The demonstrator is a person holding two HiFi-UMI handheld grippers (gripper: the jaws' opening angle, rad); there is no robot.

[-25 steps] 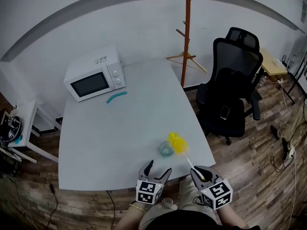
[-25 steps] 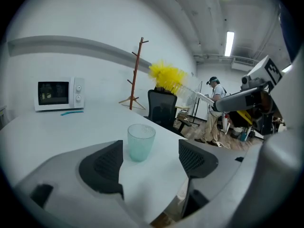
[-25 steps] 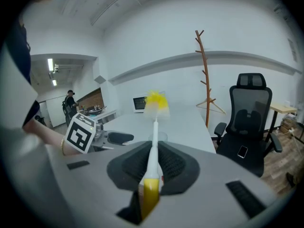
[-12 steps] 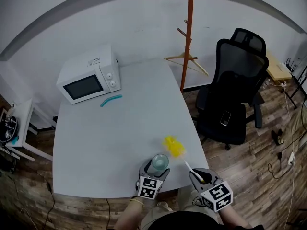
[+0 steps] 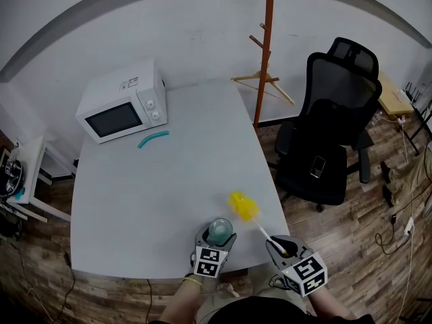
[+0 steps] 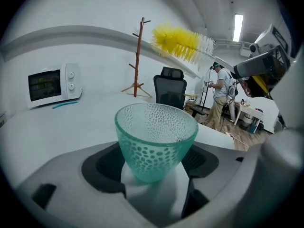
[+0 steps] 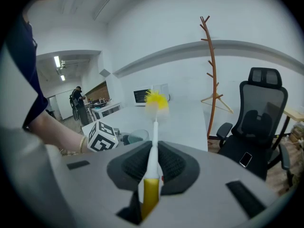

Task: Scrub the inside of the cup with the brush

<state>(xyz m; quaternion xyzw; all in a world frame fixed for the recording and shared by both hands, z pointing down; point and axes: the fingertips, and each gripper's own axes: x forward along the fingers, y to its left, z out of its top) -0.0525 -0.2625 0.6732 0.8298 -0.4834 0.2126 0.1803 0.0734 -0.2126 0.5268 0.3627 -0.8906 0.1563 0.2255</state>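
Note:
A teal dimpled glass cup (image 5: 220,229) (image 6: 156,139) stands upright between the jaws of my left gripper (image 5: 218,235) (image 6: 155,170), near the front edge of the white table (image 5: 155,194). The dark pads (image 6: 105,167) lie against its lower sides, jaws spread wide. Whether the cup is off the table I cannot tell. My right gripper (image 5: 281,243) (image 7: 152,167) is shut on the white-and-yellow handle of a brush (image 7: 153,151). The brush's yellow bristle head (image 5: 243,206) (image 6: 179,42) (image 7: 156,101) hangs in the air just right of and beyond the cup, outside it.
A white microwave (image 5: 121,110) and a small teal strip (image 5: 153,138) sit at the table's far left. An orange coat stand (image 5: 264,52) and a black office chair (image 5: 331,133) with a phone (image 5: 315,169) on it stand to the right. A person (image 6: 221,94) stands far off.
One second ago the cup stood on the table beside the brush head, ahead of the empty left gripper. Now the left jaws are round the cup. The brush has drawn slightly away from it.

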